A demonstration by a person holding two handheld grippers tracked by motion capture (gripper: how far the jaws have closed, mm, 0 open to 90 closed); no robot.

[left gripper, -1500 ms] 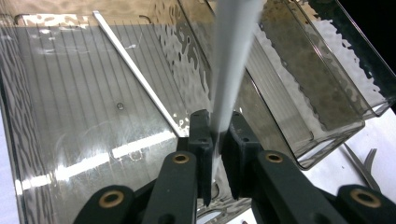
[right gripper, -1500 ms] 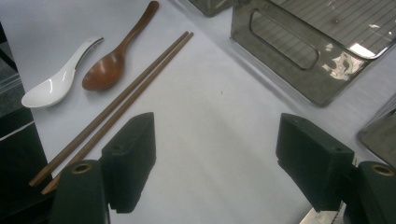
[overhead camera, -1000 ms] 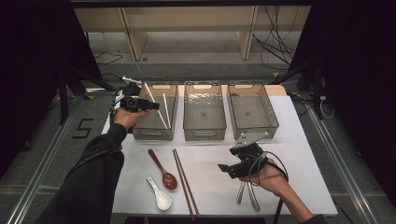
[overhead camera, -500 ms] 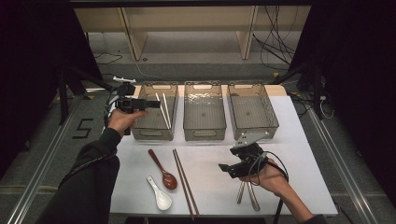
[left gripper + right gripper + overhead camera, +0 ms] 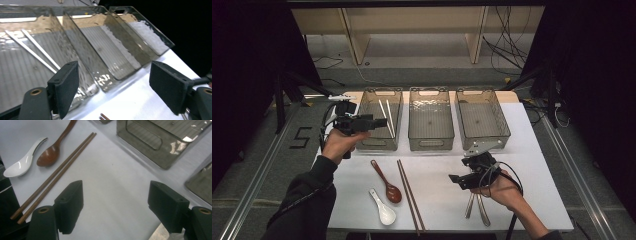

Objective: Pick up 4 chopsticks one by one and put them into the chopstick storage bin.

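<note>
My left gripper (image 5: 381, 121) hovers over the near left rim of the left bin (image 5: 374, 145), pointing right. Its jaws have just been opening and stand open with nothing between them (image 5: 113, 90). Two white chopsticks (image 5: 387, 117) lie loose inside that bin (image 5: 25, 10), and they are the white chopsticks (image 5: 32, 51) ahead of the left jaw. My right gripper (image 5: 457, 179) is held low over the table at the near right, open and empty (image 5: 115, 205). A pair of brown chopsticks (image 5: 411, 195) lies on the white table between the hands, seen again as brown chopsticks (image 5: 57, 173).
A middle bin (image 5: 430, 142) and a right bin (image 5: 484, 140) stand beside the left one. A brown spoon (image 5: 387, 182) and a white spoon (image 5: 382, 210) lie near the front left. Metal utensils (image 5: 477, 207) lie under the right hand.
The white chopsticks, raised at the left gripper a second ago, now lie in the left bin. The left gripper's jaws have opened and the hand has drawn back toward the near side. The right gripper kept still.
</note>
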